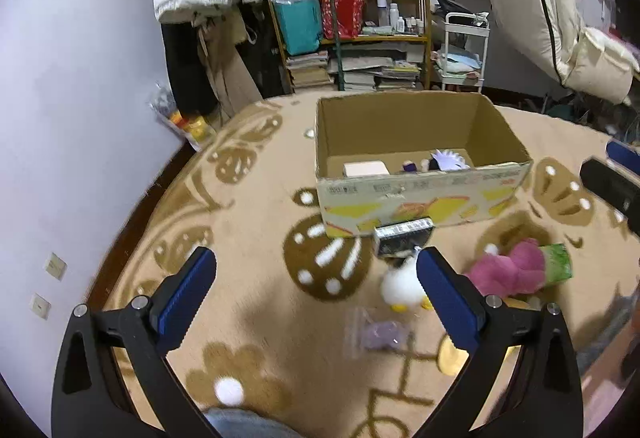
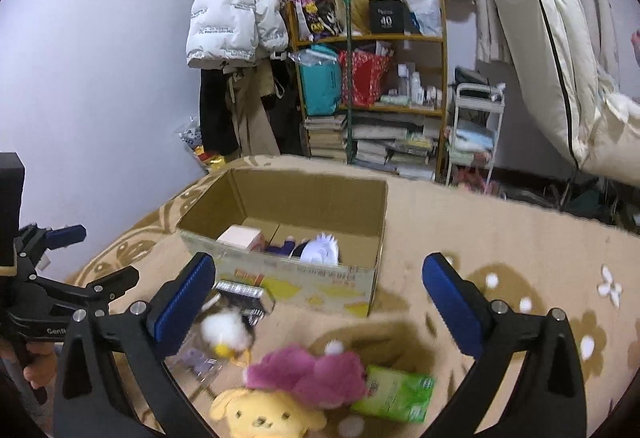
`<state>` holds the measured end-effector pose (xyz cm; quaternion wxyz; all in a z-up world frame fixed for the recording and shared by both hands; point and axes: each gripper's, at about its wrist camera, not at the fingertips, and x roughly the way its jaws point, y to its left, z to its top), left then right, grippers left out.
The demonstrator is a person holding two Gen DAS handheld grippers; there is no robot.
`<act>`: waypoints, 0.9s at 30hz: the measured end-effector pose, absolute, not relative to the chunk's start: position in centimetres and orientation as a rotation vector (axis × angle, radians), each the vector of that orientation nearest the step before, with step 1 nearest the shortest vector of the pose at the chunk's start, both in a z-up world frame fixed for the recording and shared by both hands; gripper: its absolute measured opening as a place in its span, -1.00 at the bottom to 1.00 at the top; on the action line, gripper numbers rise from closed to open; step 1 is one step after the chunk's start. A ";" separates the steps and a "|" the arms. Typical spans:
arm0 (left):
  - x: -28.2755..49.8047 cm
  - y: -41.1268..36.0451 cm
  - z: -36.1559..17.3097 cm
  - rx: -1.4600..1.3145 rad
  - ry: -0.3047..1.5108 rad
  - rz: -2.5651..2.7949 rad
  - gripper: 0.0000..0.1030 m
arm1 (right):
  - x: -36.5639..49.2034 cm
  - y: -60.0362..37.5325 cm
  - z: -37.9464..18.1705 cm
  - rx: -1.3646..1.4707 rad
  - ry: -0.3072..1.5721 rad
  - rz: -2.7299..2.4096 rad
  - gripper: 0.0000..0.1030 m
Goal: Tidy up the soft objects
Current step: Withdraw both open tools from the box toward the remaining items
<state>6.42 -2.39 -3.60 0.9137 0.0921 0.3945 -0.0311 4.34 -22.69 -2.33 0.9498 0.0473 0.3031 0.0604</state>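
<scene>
Soft toys like the pink plush [image 2: 316, 374] wait beside the box [image 2: 304, 278]. Both grippers, left [image 1: 316, 294] and right [image 2: 320, 298], are wide apart, holding nothing. Next job, I think: grab one.

Cardboard box [image 2: 304, 280], centre frame: matt corrugated paperboard, printed front. Pink plush [image 2: 316, 374] and yellow plush [image 2: 264, 416], lower centre: fuzzy cloth. Green packet [image 2: 396, 394], lower right: glossy plastic film. Blanket [image 2: 500, 238]: short-pile fleece, matt. Gripper pads [image 2: 182, 304]: ribbed blue rubber on matt black plastic.

Pink plush [image 2: 312, 374], yellow plush [image 2: 264, 418]
</scene>
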 end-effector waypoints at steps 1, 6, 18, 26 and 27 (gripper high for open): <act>6.3 -2.2 -3.6 0.184 0.818 -0.065 0.93 | 4.0 -22.7 -2.4 0.105 0.632 0.122 1.00; 5.1 -1.8 -3.8 0.167 0.852 -0.076 0.93 | 2.6 -23.3 -3.0 0.202 0.704 0.161 1.00; 6.4 -2.5 -7.2 0.194 1.002 -0.093 0.93 | 2.9 -22.1 -7.2 0.215 0.922 0.169 1.00; 8.0 -3.8 -9.9 0.219 1.080 -0.115 0.93 | 4.9 -21.9 -9.4 0.261 0.982 0.145 1.00; 8.3 -3.9 -10.3 0.216 1.094 -0.119 0.93 | 5.2 -22.0 -9.6 0.276 0.988 0.139 1.00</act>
